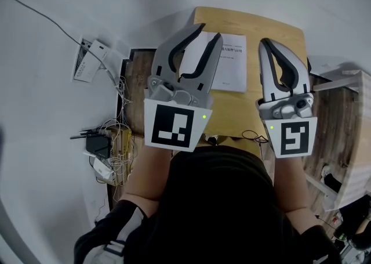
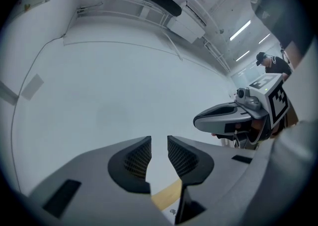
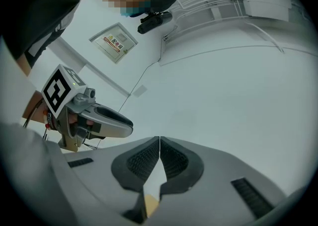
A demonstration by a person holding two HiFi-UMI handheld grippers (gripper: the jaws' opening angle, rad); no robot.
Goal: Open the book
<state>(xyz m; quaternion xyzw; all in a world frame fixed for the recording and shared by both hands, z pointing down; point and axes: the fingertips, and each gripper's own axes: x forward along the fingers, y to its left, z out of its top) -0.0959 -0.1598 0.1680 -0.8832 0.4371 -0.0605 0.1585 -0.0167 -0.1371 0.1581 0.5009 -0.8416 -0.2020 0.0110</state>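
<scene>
A closed book with a white cover (image 1: 230, 67) lies on the small wooden table (image 1: 275, 29). In the head view my left gripper (image 1: 209, 31) is held above the book's left part, its jaws apart and empty. The left gripper view shows the same gripper (image 2: 159, 141) with a clear gap between the pads, the pale wall ahead and a strip of table (image 2: 166, 195) below. My right gripper (image 1: 267, 42) is raised over the bare wood to the right of the book. In its own view the right gripper (image 3: 159, 141) has its pads touching and nothing between them.
On the floor left of the table lie a tangle of cables with a dark device (image 1: 98, 144) and a white box (image 1: 90, 60). Light wooden furniture (image 1: 355, 141) stands at the right. A person (image 2: 271, 62) stands far off in the left gripper view.
</scene>
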